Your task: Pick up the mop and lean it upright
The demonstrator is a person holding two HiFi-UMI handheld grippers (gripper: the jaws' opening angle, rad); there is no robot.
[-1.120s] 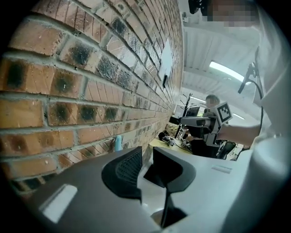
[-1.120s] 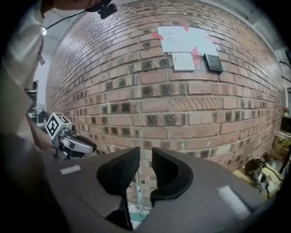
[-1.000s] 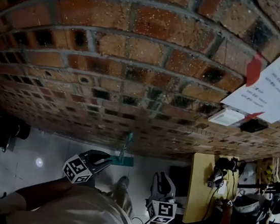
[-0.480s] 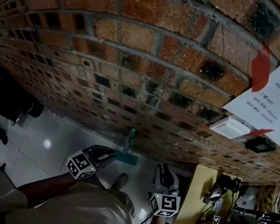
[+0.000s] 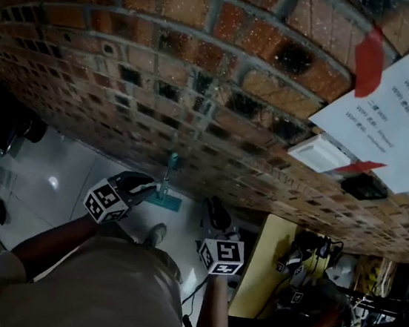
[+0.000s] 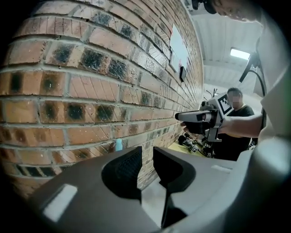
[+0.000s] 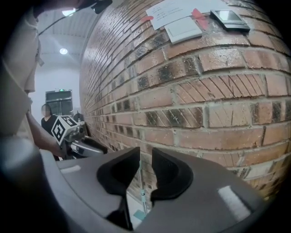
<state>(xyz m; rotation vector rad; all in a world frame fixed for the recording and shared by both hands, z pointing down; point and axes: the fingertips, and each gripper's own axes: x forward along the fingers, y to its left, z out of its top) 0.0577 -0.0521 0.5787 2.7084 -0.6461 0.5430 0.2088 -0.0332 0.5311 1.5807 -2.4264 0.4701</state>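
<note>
Left gripper [image 6: 148,159] and right gripper [image 7: 145,164] gape narrowly, empty.

The right gripper [image 7: 146,154] had its jaws slightly apart, gripping nothing. Through the gap the mop [image 7: 142,186] stood upright by the brick wall [image 7: 204,91], paper [image 7: 175,11] taped higher up.

A red-brown brick wall [image 5: 200,84] with dark mortar joints fills most of the head view. A white paper sheet [image 5: 389,123] is fixed to it with red tape strips [image 5: 369,62]. A white rectangular plate [image 5: 325,154] and a small black box [image 5: 364,187] are mounted just below. The pale glossy tiled floor [image 5: 60,177] reflects a light. A yellow worktop [image 5: 257,278] stands at the wall. A rectangular ceiling light [image 6: 239,53] is lit.
</note>
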